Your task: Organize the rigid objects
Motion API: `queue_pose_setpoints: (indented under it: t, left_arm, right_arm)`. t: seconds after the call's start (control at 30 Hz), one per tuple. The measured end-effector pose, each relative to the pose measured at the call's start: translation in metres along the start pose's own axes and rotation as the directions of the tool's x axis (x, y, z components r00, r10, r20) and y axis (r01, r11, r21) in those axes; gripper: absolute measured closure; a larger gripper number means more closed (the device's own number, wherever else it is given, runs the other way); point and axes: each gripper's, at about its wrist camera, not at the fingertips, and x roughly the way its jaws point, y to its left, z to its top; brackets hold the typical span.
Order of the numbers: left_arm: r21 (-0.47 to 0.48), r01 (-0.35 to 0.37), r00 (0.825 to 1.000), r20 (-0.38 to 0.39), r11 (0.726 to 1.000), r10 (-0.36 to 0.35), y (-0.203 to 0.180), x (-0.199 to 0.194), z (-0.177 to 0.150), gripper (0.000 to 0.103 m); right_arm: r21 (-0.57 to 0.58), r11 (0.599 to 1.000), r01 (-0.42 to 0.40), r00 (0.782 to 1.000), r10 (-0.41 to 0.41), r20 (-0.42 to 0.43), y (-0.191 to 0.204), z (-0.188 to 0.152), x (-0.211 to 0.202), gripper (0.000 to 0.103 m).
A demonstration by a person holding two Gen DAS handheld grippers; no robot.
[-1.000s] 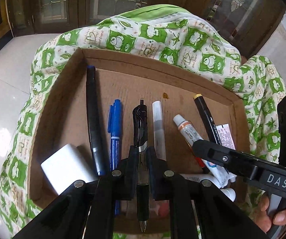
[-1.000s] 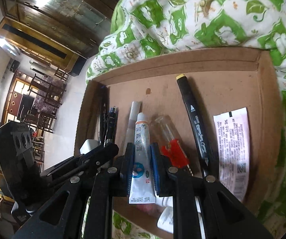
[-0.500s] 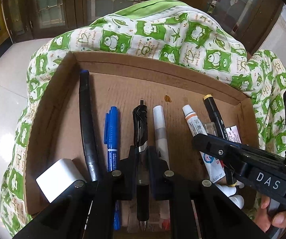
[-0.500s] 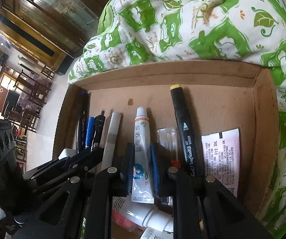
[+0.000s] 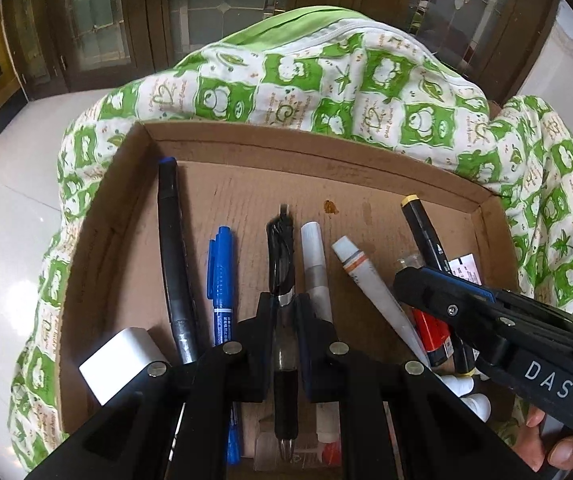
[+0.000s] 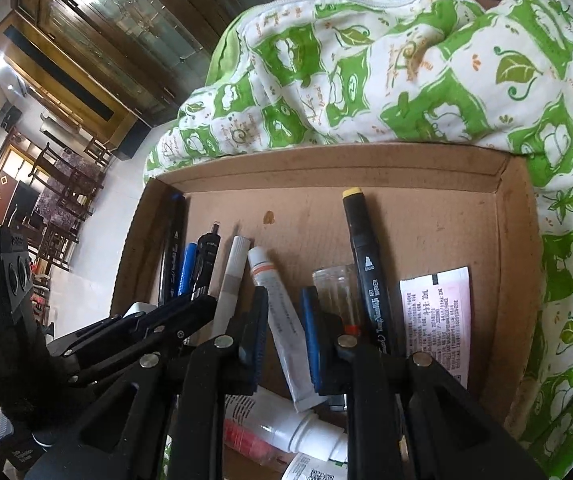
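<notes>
- Pens, markers and tubes lie in a rough row on the floor of a shallow cardboard tray (image 5: 246, 152), which rests on a green frog-print quilt (image 5: 326, 84).
- Left gripper (image 5: 284, 312) pinches the black gel pen (image 5: 280, 240) at mid-barrel, jaws pressed tight on it; the pen lies between the blue marker (image 5: 220, 276) and the white-and-grey pen (image 5: 314, 264).
- Right gripper (image 6: 284, 328) clamps the white ointment tube (image 6: 282, 320); its capped end points toward the tray's far wall and leans toward the white-and-grey pen.
- Risk: the tube is soft, so a hard squeeze could buckle it or let it twist out of line when set down.
- Risk: the gel pen sits just beside its neighbours, so a sideways shift could nudge them and spoil the row.
- Risk: the two tools work close together, and a swing by either could knock the other.
- Around: a long black marker (image 5: 172, 256) lies along the left wall, a white block (image 5: 120, 364) sits at the near left corner, and a yellow-capped black marker (image 6: 364, 264) and a pink printed sachet (image 6: 438, 320) lie to the right.
- In the way: a clear vial (image 6: 336, 284) with a red part lies just right of the tube, and a white bottle (image 6: 306, 436) with other loose packets crowds the near edge; what exactly lies under the fingers there is hard to make out.
</notes>
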Motion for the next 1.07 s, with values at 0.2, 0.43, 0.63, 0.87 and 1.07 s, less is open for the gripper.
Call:
queue_pose_setpoints:
  t: [0.2,0.43,0.63,0.87,1.07]
  left_arm:
    - [0.04,-0.022,0.999,0.038,0.999,0.02,-0.014,-0.023,-0.002,0.068]
    - [0.04,-0.093,0.99,0.111,0.995,0.088,-0.015,-0.067,-0.027,0.014]
    - [0.055,-0.237,0.958,0.18,0.97,0.224,-0.006,-0.103,-0.063,0.001]
    - [0.057,-0.235,0.966,0.124,0.97,0.227,-0.01,-0.119,-0.102,0.001]
    - [0.054,-0.249,0.963,0.118,0.967,0.242,-0.009,-0.13,-0.12,0.001]
  right_arm:
    - [0.007,1.0,0.003,0.998,-0.003,0.058,-0.001,-0.016,-0.029,0.077]
    - [-0.005,0.999,0.04,0.987,-0.039,0.158,0.005,-0.057,-0.077,0.02]
    - [-0.029,0.996,0.079,0.979,-0.072,0.192,0.014,-0.091,-0.104,0.017]
    - [-0.041,0.995,0.091,0.975,-0.081,0.207,0.024,-0.12,-0.12,0.017]
    - [-0.008,0.995,0.095,0.98,-0.092,0.178,0.025,-0.137,-0.128,0.016]
